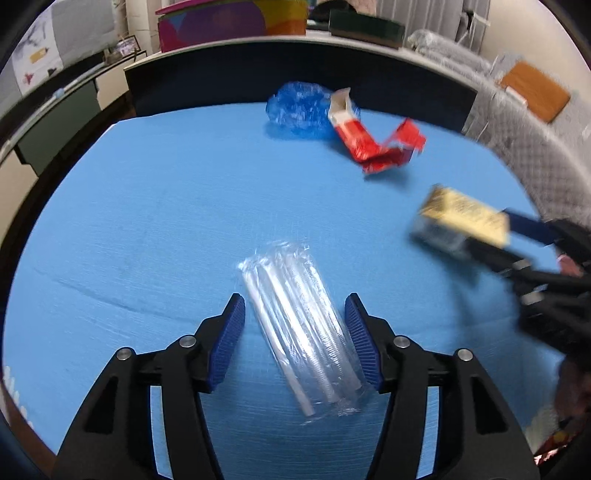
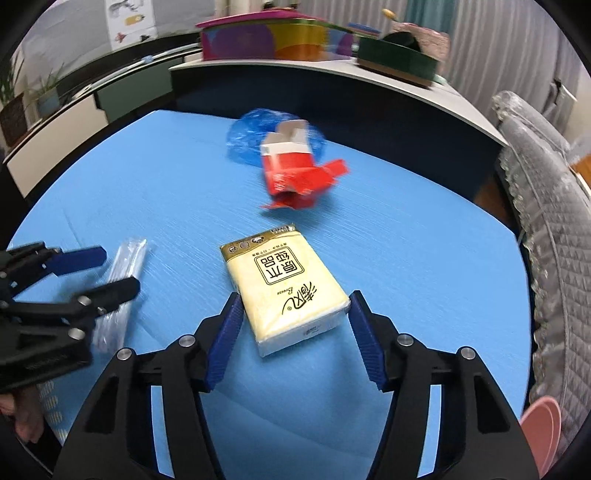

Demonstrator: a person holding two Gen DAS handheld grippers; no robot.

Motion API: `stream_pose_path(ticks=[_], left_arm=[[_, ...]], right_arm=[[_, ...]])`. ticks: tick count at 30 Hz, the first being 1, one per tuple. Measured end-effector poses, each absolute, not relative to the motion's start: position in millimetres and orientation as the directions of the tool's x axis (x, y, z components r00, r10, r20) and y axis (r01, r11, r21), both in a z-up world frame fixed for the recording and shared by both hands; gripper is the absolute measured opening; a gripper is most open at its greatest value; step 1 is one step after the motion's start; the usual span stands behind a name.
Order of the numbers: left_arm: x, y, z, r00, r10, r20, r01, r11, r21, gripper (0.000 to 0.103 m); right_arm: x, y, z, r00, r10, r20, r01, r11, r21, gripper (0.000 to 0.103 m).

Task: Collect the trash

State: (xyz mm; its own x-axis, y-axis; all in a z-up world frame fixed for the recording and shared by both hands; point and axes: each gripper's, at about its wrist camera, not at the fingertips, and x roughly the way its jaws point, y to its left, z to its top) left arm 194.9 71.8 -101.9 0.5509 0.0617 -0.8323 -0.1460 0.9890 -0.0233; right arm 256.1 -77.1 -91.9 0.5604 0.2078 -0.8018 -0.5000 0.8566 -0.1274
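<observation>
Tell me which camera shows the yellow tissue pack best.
The right wrist view: the yellow tissue pack lies sharp and whole between the right gripper's open jaws, its printed top readable. The left wrist view shows it only as a blurred block at the right edge.

The place looks like an office or classroom. A blue-covered counter [image 2: 155,192] stands before a dark partition [image 1: 258,74] with a pale ledge bearing colourful round boxes [image 2: 266,37]; low cabinets [image 2: 74,110], potted plants [image 2: 14,107], a wall poster [image 2: 129,18] and a quilted chair cover [image 2: 546,221] surround it.
</observation>
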Motion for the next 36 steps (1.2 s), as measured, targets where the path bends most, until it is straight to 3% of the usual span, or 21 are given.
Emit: stream_pose_path(ticks=[3,4,6,7,11,36], left_arm=[[194.4,71.3,-100.6,0.555,0.084,-0.828,-0.162,0.987,-0.009,0.050],[194.4,72.2,-100.4,0.554,0.085,-0.828,-0.164,0.986,-0.009,0.039],[194.3,75.3,-98.9,0.555,0.084,-0.828,-0.178,0.984,-0.020,0.027],[194.3,76.2,-98.4,0.556,0.086,-0.827,-0.182,0.983,-0.020,0.014],[191.1,74.6,-93.5,0.571,0.094,-0.816,-0.184,0.983,-0.016,0.007],[160.1,0.9,-41.3,0.728,-0.050,-0.683,0.028,0.999,-0.043,0.007]], right_arm=[[251.4,-95.2,-84.6,0.570,0.200,-0.797,-0.464,0.879,-0.111,0.058],[249.3,-101.9,-81.8,0.573,0.198,-0.795,-0.449,0.888,-0.103,0.058],[245.7,-110.4,-78.4,0.579,0.194,-0.792,-0.431,0.897,-0.096,0.058],[242.6,-115.9,-76.2,0.583,0.191,-0.790,-0.421,0.903,-0.092,0.058],[234.1,-127.1,-73.4,0.592,0.177,-0.786,-0.398,0.913,-0.094,0.057],[164.3,-182.4,-34.5,0.711,0.073,-0.699,-0.195,0.976,-0.096,0.057]])
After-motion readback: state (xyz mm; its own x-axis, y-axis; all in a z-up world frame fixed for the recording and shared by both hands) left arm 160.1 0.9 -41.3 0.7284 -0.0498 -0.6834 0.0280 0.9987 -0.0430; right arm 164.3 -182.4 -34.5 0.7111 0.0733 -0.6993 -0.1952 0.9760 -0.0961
